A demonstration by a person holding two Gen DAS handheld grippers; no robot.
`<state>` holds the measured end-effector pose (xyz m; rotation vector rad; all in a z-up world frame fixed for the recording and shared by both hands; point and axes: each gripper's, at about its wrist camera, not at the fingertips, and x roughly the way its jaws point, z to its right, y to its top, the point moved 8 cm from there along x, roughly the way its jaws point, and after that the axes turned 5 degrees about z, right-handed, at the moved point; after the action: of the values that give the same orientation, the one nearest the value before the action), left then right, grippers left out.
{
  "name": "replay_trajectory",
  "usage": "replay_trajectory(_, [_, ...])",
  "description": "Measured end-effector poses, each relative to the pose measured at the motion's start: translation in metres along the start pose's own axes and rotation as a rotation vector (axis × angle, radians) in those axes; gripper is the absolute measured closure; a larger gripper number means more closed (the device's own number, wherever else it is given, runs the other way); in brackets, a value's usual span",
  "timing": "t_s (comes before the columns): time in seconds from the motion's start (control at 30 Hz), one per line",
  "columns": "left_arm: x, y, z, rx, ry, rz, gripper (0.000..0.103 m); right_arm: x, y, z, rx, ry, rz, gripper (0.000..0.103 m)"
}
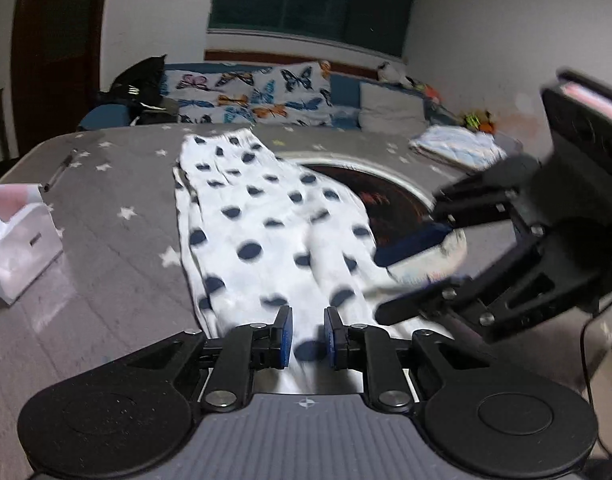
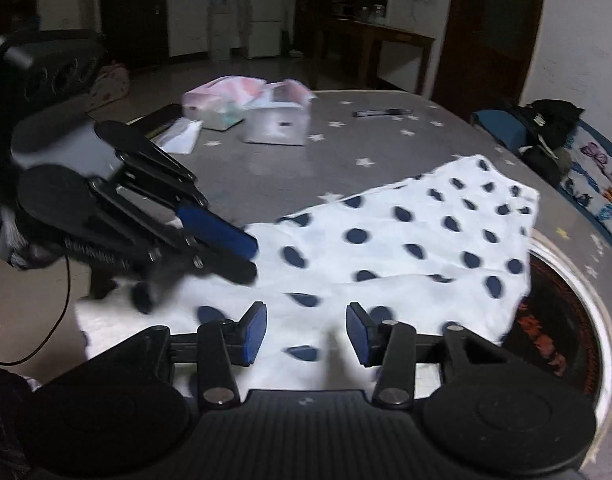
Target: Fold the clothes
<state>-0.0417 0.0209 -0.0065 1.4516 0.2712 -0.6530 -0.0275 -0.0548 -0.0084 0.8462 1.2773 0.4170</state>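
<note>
Across a grey star-printed bench [image 2: 289, 160], a white garment with navy dots [image 2: 406, 240] lies spread flat, partly covering a dark round inset [image 2: 554, 320]. Both tongs hover over its near edge: the left tongs [image 1: 308, 336] narrowly parted, the right tongs [image 2: 306, 334] parted wider, neither gripping cloth. At the far side stand a white box [image 2: 277, 124] and a pink-wrapped box [image 2: 217, 108], contents unclear.
</note>
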Motion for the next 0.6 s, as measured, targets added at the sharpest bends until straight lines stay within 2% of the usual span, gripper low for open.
replay_trajectory(0.17, [0.003,-0.016,-0.006,-0.024,0.027,-0.009,0.085,0.003,-0.007,-0.011,-0.010,0.010,-0.014,0.059])
replay_trajectory(0.4, [-0.016,-0.002,0.000,-0.006,0.022,0.042,0.084,-0.002,-0.012,-0.018,-0.014,0.007,-0.014,0.059])
replay_trajectory(0.6, [-0.010,-0.020,0.002,-0.013,0.038,-0.010,0.084,-0.007,-0.017,-0.024,-0.019,0.004,-0.015,0.059])
